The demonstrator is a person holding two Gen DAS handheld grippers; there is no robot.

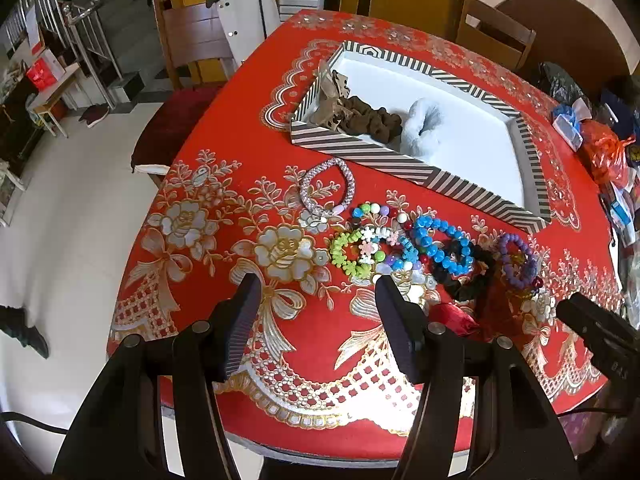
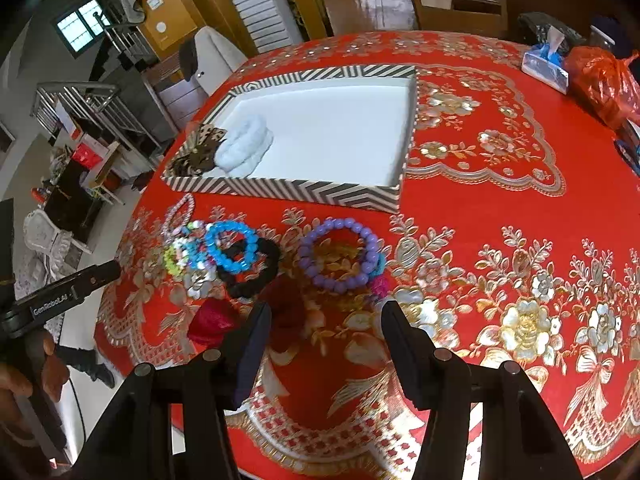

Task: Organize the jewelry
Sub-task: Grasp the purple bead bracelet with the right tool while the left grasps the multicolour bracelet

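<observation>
Nearest the cameras, both grippers hung above the near edge of a round table covered by a red cloth (image 1: 224,152) patterned with gold and silver flowers. The left gripper (image 1: 316,284) had its jaws spread apart with nothing between them, only the cloth showing in the gap. The right gripper (image 2: 326,312) likewise stood about half open and held nothing; its fingers pointed down toward the purple bracelet (image 2: 340,256) lying just ahead of them on the cloth.

Beyond the fingertips the jewelry lay in a loose row across the table. A dark red scrunchie (image 2: 210,320) sat closest to the edge, next to a black scrunchie (image 2: 248,276). A blue bead bracelet (image 1: 442,246) rested partly on the black scrunchie. To its left sat a cluster of mixed coloured beads (image 1: 380,220) and a green bracelet (image 1: 348,256), touching one another. A pale pink woven bracelet (image 1: 322,188) lay a little apart, nearer the tray.

Farther back stood a shallow tray (image 2: 304,190) with a black-and-white striped wall and a white floor. In its left corner lay a brown scrunchie (image 1: 368,118), a white fluffy scrunchie (image 2: 246,148) beside it, and some brown patterned pieces too jumbled to identify. The rest of the tray floor was bare.

At the far right of the table sat an orange plastic bag (image 2: 600,80) and a tissue pack (image 2: 544,64). Wooden chairs (image 1: 192,36) stood behind the table.
</observation>
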